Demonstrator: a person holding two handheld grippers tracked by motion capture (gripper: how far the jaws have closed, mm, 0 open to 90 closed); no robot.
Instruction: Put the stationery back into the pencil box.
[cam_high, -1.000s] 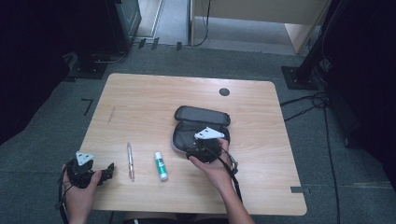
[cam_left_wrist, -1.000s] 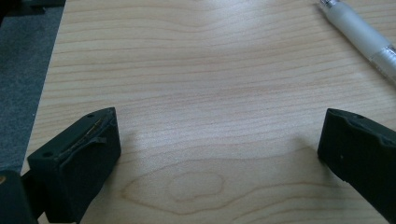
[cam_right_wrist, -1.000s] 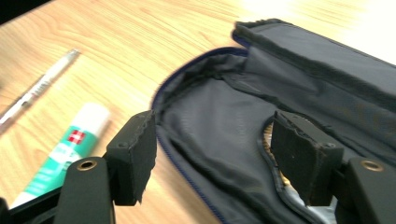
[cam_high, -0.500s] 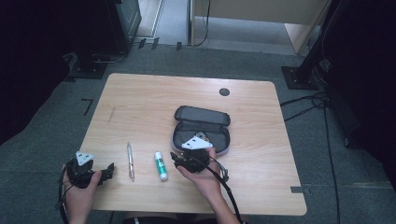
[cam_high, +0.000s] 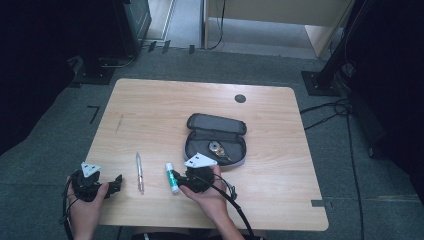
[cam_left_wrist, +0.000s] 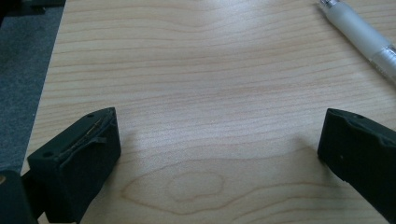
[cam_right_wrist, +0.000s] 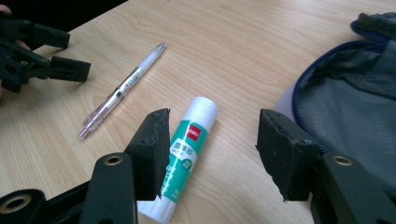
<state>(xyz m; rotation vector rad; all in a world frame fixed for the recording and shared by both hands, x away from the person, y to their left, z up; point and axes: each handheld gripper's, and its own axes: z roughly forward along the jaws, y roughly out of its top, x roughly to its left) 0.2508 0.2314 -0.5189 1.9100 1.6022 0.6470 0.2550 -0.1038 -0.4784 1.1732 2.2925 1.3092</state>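
High view: compared with one second ago, the right hand-held gripper (cam_high: 181, 181) has travelled leftward from the open pencil case (cam_high: 216, 140) to the glue stick (cam_high: 172, 178), and its jaws have just been closing. They are half spread, not pinching; in the right gripper view the glue stick (cam_right_wrist: 182, 158) lies flat on the tabletop (cam_high: 150, 115), part-way between the jaws, nearer one pad. This suggests a grasp is imminent, likely for transfer to the case. The right hand reaches low and leftward. The left hand-held gripper (cam_high: 116, 183) rests spread wide at the near-left corner, beside the pen (cam_high: 140, 172).
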